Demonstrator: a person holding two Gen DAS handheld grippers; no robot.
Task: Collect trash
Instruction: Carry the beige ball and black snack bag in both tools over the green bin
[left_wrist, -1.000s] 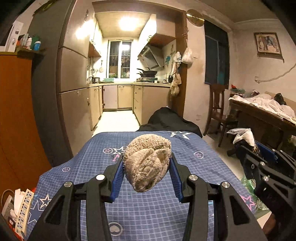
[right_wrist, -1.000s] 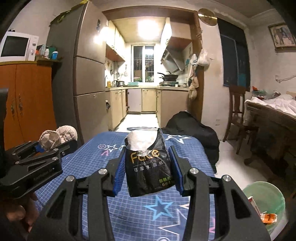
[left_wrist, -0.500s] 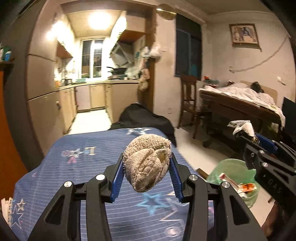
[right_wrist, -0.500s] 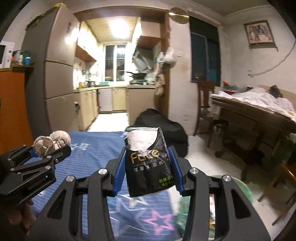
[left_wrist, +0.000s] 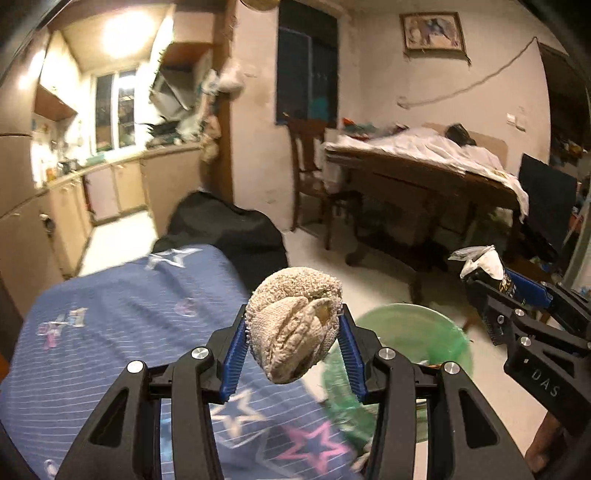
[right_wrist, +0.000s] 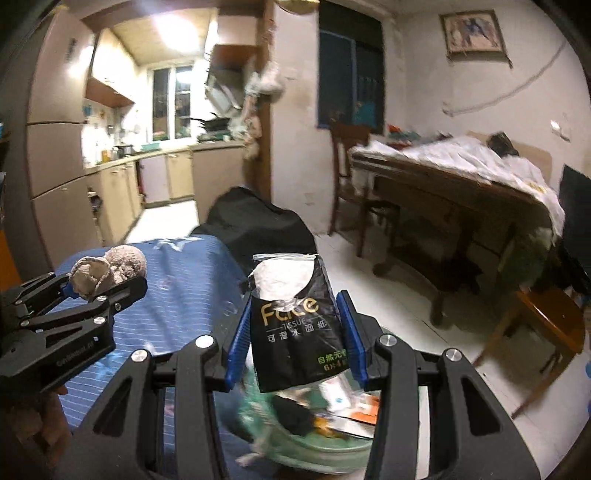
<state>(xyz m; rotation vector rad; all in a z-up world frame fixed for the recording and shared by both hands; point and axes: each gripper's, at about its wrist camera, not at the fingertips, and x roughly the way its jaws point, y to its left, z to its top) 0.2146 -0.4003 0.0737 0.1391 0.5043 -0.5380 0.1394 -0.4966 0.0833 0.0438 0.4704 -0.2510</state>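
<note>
My left gripper (left_wrist: 293, 349) is shut on a crumpled beige cloth wad (left_wrist: 293, 325), held above the right edge of the blue star-patterned bed cover (left_wrist: 122, 332). It also shows in the right wrist view (right_wrist: 107, 284) with the wad (right_wrist: 110, 264). My right gripper (right_wrist: 295, 341) is shut on a black tissue packet (right_wrist: 295, 325) and hangs over a green bin (right_wrist: 325, 443) holding trash. In the left wrist view the bin (left_wrist: 413, 332) lies just right of the wad, and the right gripper (left_wrist: 513, 295) holds the packet (left_wrist: 484, 266) beyond it.
A black bag (left_wrist: 229, 229) lies at the bed's far end. A wooden table (left_wrist: 424, 177) covered with white cloth and a chair (left_wrist: 310, 173) stand to the right. A wooden stool (right_wrist: 546, 321) stands at right. The kitchen (left_wrist: 110, 147) is at the far left.
Both grippers have swung right, away from the bed's middle and toward the green bin. The bin now sits under the right gripper. Both still hold their items.
</note>
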